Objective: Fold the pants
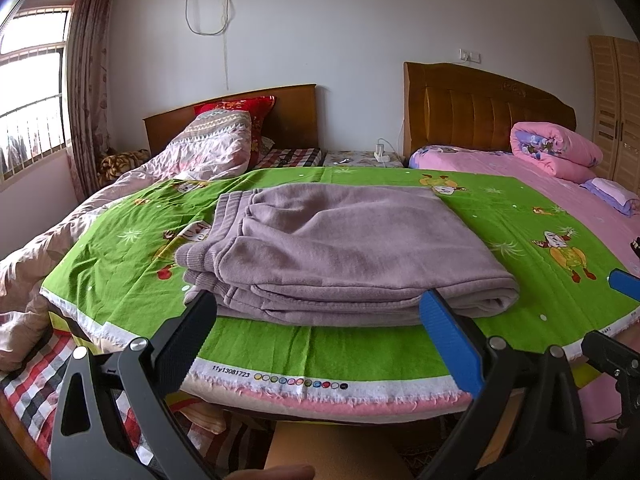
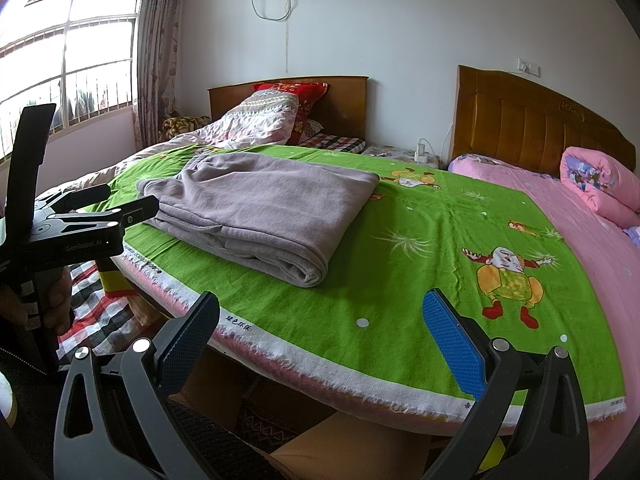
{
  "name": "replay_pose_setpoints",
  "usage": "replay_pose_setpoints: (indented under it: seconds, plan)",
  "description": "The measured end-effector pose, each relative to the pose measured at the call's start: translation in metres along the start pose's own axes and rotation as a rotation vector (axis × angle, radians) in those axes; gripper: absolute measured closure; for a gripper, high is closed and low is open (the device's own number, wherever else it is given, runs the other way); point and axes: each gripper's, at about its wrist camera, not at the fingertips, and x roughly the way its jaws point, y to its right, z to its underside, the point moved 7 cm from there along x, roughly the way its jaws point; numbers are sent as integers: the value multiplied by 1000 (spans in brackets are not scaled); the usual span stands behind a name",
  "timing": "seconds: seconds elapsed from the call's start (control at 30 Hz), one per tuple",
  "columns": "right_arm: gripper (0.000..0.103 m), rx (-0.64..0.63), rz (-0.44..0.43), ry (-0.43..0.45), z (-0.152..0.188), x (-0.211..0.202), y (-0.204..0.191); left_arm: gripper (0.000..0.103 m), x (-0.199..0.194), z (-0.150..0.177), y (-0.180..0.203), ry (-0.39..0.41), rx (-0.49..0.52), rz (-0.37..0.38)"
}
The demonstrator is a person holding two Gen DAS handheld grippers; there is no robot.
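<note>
The mauve pants [image 1: 340, 252] lie folded into a thick rectangle on the green cartoon-print cloth [image 1: 120, 264], with the ribbed waistband at the left. In the right wrist view the same pants [image 2: 264, 216] sit left of centre on that cloth [image 2: 400, 280]. My left gripper [image 1: 318, 300] is open just in front of the stack's near edge, nothing between its fingers. My right gripper [image 2: 320, 300] is open over the cloth's near edge, to the right of the pants and apart from them. The left gripper's body [image 2: 80, 224] shows at the left of the right wrist view.
The cloth's frayed white and pink hem [image 1: 320, 384] hangs over the near edge. A crumpled pink quilt [image 1: 192, 152] lies at the back left, a rolled pink quilt [image 1: 556, 152] at the right by the brown headboard [image 1: 480, 108]. A checked sheet [image 1: 32, 384] lies at lower left.
</note>
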Motion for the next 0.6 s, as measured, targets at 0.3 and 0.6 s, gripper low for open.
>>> replay_pose_setpoints:
  seconds: [0.3,0.6]
  plan:
    - [5,-3,-6,-3,3,0,-1,1,-4,0,4,5,5,4]
    - [5,-13,-11,-17,7,4,0,1,6,5,0,-31,-5,-15]
